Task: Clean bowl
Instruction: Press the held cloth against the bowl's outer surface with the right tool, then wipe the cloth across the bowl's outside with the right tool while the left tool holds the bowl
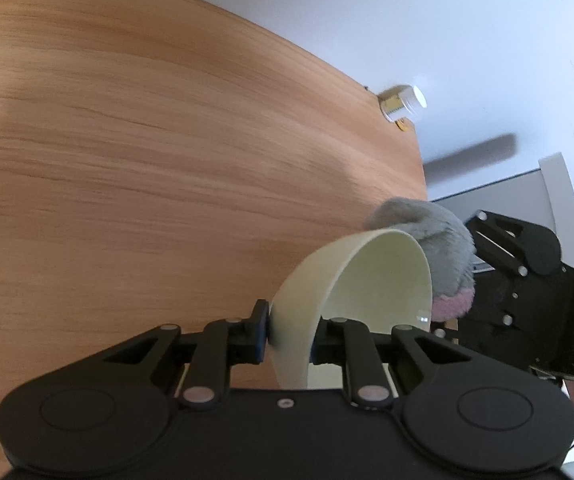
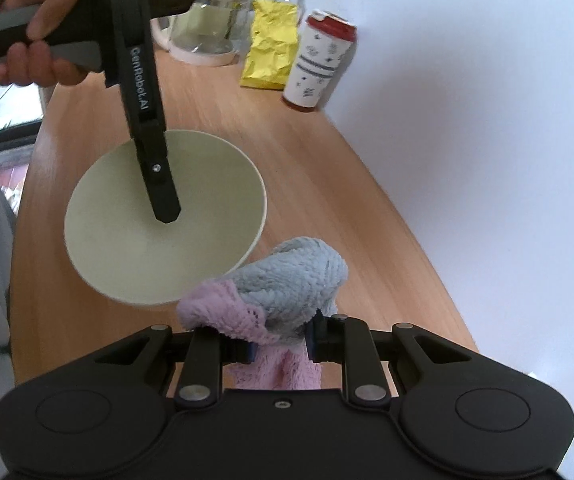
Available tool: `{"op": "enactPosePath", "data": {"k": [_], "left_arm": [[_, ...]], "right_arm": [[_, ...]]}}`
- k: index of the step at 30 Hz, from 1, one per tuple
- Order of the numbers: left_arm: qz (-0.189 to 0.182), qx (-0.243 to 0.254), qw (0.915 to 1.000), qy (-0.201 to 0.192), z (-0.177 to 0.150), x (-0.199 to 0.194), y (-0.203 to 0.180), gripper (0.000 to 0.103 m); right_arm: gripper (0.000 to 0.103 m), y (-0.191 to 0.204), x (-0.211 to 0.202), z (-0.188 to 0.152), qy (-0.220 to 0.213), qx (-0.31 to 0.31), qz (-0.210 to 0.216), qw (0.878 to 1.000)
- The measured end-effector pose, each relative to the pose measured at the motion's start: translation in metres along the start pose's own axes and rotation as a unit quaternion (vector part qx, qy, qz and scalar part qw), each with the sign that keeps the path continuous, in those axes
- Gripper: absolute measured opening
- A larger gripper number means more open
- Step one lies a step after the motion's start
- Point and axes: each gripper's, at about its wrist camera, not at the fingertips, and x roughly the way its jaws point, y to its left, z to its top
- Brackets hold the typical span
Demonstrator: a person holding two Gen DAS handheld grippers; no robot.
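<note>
Bowl (image 2: 165,220), cream and empty, held tilted above the wooden bench (image 2: 327,200) by the left tool (image 1: 291,334), whose jaws pinch its wall, one finger inside and one outside. Its open mouth faces the right tool (image 2: 279,340), which lies just beside the lower rim and grips a bunched grey and pink cloth (image 2: 283,284). Cloth touches the rim's outer edge, not yet inside; the wipe likely needs it pushed forward into the mouth. A hand (image 2: 35,40) grips the left tool's handle, angled steeply down. Cup (image 2: 319,64), yellow bag (image 2: 271,48) and kettle (image 2: 207,20) stand well apart at the bench's far end
</note>
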Motion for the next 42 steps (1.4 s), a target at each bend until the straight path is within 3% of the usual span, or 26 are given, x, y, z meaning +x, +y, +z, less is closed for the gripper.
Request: {"op": "enactPosePath", "data": {"k": [9, 13, 16, 18, 20, 23, 25, 27, 29, 32, 35, 38, 42], "left_arm": [[0.001, -0.018, 0.9998, 0.010, -0.002, 0.009, 0.005, 0.017], [0.007, -0.019, 0.9997, 0.010, -0.002, 0.012, 0.005, 0.017], [0.010, -0.010, 0.9999, 0.007, -0.001, 0.012, 0.004, 0.017], [0.014, -0.001, 0.9999, 0.003, -0.001, 0.012, 0.002, 0.017], [0.015, 0.007, 0.9999, -0.004, -0.001, 0.011, 0.001, 0.017], [0.014, 0.013, 0.9997, -0.016, 0.001, 0.009, -0.002, 0.017], [0.016, 0.019, 0.9995, -0.020, 0.002, 0.008, -0.004, 0.017], [0.013, 0.017, 0.9995, -0.023, 0.004, 0.007, -0.004, 0.017], [0.013, 0.018, 0.9994, -0.025, 0.004, 0.006, -0.005, 0.017], [0.012, 0.018, 0.9994, -0.026, 0.004, 0.005, -0.006, 0.017], [0.013, 0.015, 0.9994, -0.027, 0.005, 0.007, -0.007, 0.017], [0.012, 0.003, 0.9995, -0.028, 0.005, 0.007, -0.004, 0.017], [0.013, -0.015, 0.9994, -0.029, 0.003, 0.007, 0.001, 0.017]], "right_arm": [[0.025, 0.008, 0.021, -0.006, 0.004, -0.019, 0.045, 0.999], [0.024, 0.006, 0.034, -0.009, 0.017, 0.003, 0.066, 0.998], [0.025, -0.010, 0.033, -0.010, 0.027, 0.064, 0.088, 0.994], [0.025, -0.032, 0.029, -0.015, 0.026, 0.152, 0.108, 0.982], [0.025, -0.054, 0.024, -0.021, 0.022, 0.243, 0.128, 0.961], [0.025, -0.072, 0.021, -0.028, 0.009, 0.326, 0.147, 0.934], [0.025, -0.087, 0.019, -0.036, -0.008, 0.397, 0.161, 0.903], [0.025, -0.094, 0.017, -0.044, -0.020, 0.441, 0.174, 0.880], [0.025, -0.102, 0.015, -0.056, -0.037, 0.496, 0.196, 0.845], [0.025, -0.105, 0.012, -0.068, -0.052, 0.542, 0.213, 0.811], [0.025, -0.108, 0.018, -0.085, -0.057, 0.595, 0.243, 0.764], [0.025, -0.106, 0.026, -0.091, -0.057, 0.622, 0.259, 0.736], [0.025, -0.093, 0.039, -0.100, -0.056, 0.680, 0.265, 0.682]]}}
